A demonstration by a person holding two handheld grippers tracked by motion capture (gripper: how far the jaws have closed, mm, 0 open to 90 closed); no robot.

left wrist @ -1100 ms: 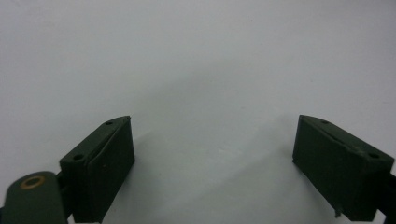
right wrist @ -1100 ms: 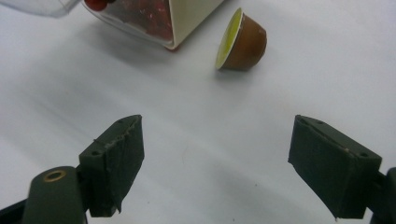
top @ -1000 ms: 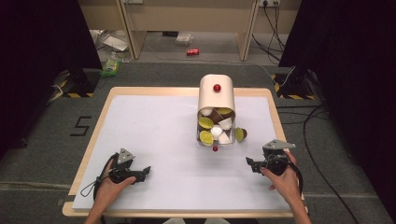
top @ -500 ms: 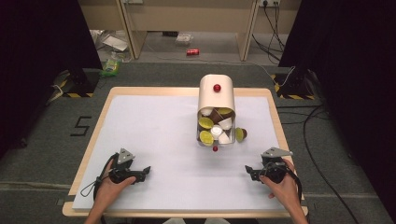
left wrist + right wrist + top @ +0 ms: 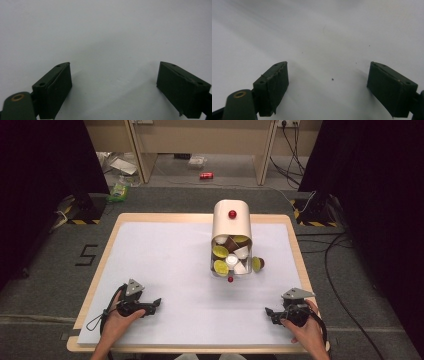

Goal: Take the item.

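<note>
One tipped white canister (image 5: 231,222) at the table's (image 5: 165,265) far centre, several pods spilling toward the near side, one stray pod (image 5: 257,264) right of it, two hand-held grippers, left hand-held gripper (image 5: 156,304) and right hand-held gripper (image 5: 269,312), both jaws spread, empty, near corners

Matt white paper sheet (image 5: 165,270) covers the pale wooden table (image 5: 295,250); the glossy cream plastic canister (image 5: 231,222) has a shiny red knob (image 5: 232,214).
</note>
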